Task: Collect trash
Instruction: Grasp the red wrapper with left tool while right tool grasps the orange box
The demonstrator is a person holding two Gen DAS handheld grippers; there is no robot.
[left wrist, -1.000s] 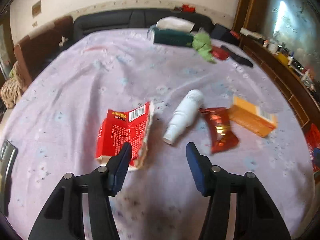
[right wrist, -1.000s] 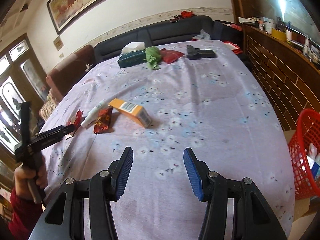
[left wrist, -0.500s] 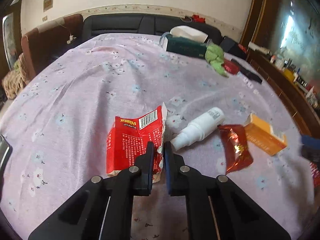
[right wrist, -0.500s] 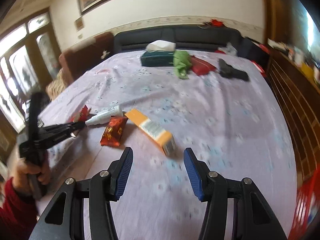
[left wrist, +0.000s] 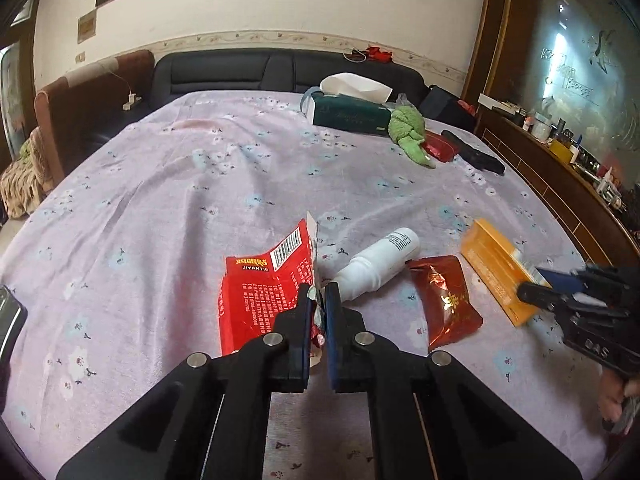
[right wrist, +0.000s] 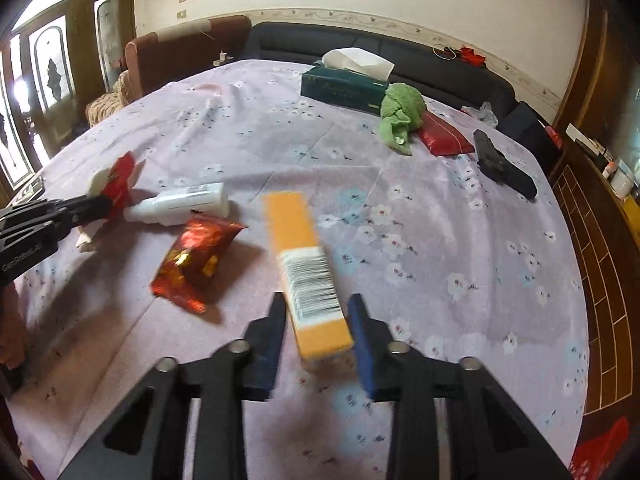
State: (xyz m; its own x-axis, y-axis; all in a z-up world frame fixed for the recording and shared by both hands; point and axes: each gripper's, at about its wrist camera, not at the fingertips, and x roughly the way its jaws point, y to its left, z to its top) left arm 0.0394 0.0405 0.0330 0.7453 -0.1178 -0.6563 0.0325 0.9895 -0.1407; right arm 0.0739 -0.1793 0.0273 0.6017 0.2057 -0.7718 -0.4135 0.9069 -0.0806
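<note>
Two grabs are under way on the flowered tablecloth [left wrist: 168, 184], and either could fail. The left gripper [left wrist: 319, 300] is clenched on the right-hand edge of the torn red packet [left wrist: 264, 292], a thin bite of foil that may tear or slide out when lifted. The right gripper [right wrist: 317, 320] straddles the near end of the orange box [right wrist: 310, 280]; its jaws are closing, with the box between them, though blur hides whether the pads yet press its sides, and an off-centre squeeze so near the end could swing the box round. A white bottle [left wrist: 376, 266] and a dark red sachet [left wrist: 444, 300] lie between the two, untouched.
</note>
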